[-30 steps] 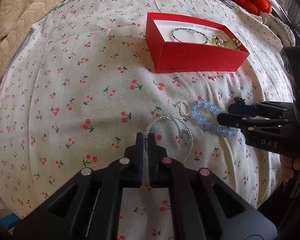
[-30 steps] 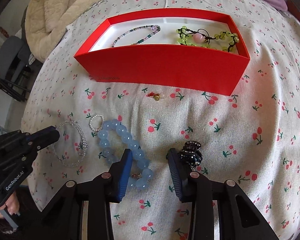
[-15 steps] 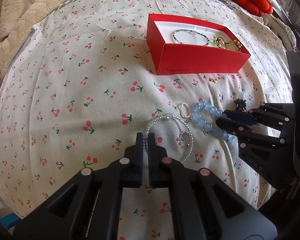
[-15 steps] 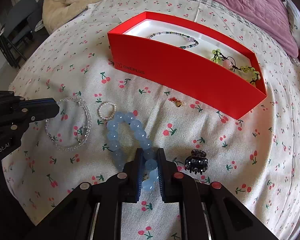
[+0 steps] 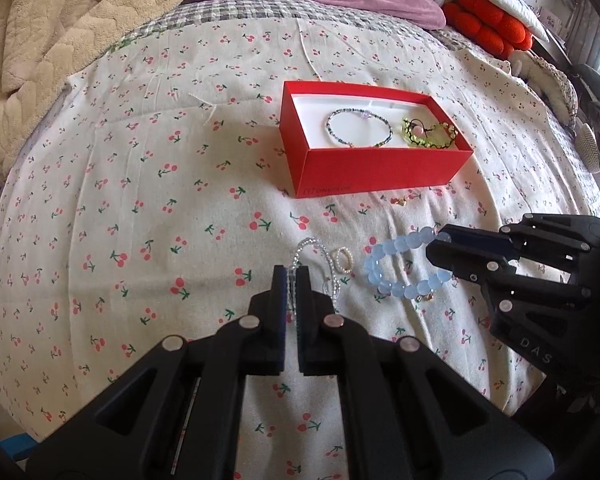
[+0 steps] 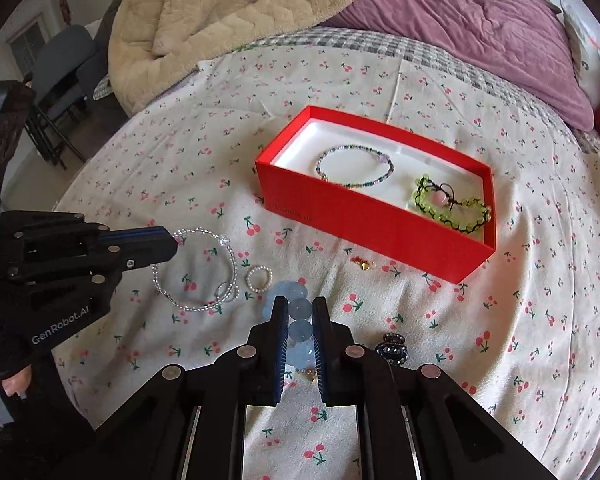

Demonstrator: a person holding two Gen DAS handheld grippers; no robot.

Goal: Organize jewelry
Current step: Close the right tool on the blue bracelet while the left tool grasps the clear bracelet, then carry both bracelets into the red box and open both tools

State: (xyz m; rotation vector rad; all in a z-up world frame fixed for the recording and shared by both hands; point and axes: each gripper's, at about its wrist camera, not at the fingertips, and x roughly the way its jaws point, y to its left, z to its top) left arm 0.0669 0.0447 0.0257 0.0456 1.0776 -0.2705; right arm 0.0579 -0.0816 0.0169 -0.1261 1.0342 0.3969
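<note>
Both grippers lifted since earlier. Left view: left gripper [image 5: 291, 280] jaws pinch clear bracelet [image 5: 314, 270], dangling above bed; box [image 5: 374, 174] ahead-right. Right view: right gripper [image 6: 300, 312] jaws clamp blue bracelet [image 6: 296, 320]; box [image 6: 364, 216] ahead-right, nearer this hand.

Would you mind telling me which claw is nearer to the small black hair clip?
Right. The right claw, shut on the blue bead bracelet, is just beside the hair clip; the left claw is farther, across the clear bead bracelet.
</note>
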